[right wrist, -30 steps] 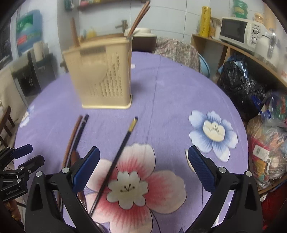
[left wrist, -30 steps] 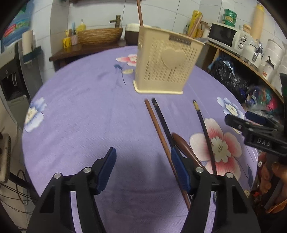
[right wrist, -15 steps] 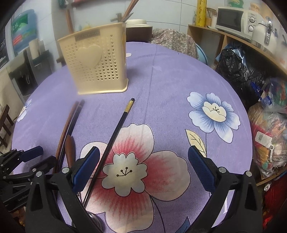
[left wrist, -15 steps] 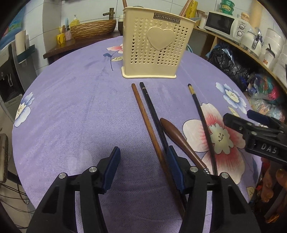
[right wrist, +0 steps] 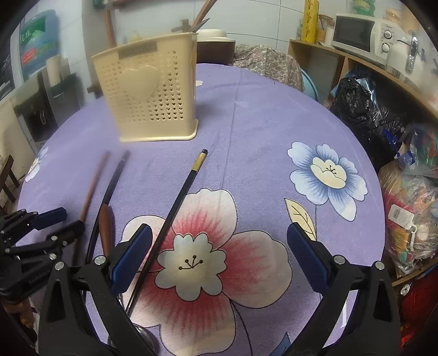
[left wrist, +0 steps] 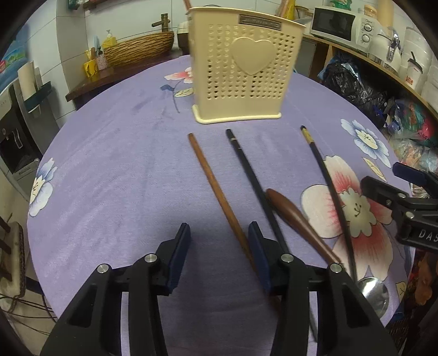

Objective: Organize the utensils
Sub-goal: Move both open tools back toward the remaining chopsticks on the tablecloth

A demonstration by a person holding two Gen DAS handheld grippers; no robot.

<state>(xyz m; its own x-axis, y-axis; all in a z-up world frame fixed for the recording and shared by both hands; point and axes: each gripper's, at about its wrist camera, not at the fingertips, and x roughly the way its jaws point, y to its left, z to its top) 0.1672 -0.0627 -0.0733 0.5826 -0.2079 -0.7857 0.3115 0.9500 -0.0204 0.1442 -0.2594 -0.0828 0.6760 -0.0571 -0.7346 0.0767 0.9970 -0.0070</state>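
A cream perforated utensil holder stands upright on the purple flowered tablecloth, with sticks rising from it. In front of it lie a brown chopstick, a black chopstick, a wooden-handled spoon and a gold-banded black chopstick. My left gripper is open and empty, with the brown chopstick's near end running just inside its right finger. My right gripper is wide open over the pink flower, the banded chopstick by its left finger.
The round table's edge curves close on all sides. A wooden shelf with a microwave and jars runs along the right, with bags below. A wicker basket sits on a side table behind. The right gripper's body shows at the left view's right edge.
My left gripper's jaws have narrowed somewhat while staying open, and its view has swung so the holder faces it squarely. The right gripper stays wide open, drawn back a little.
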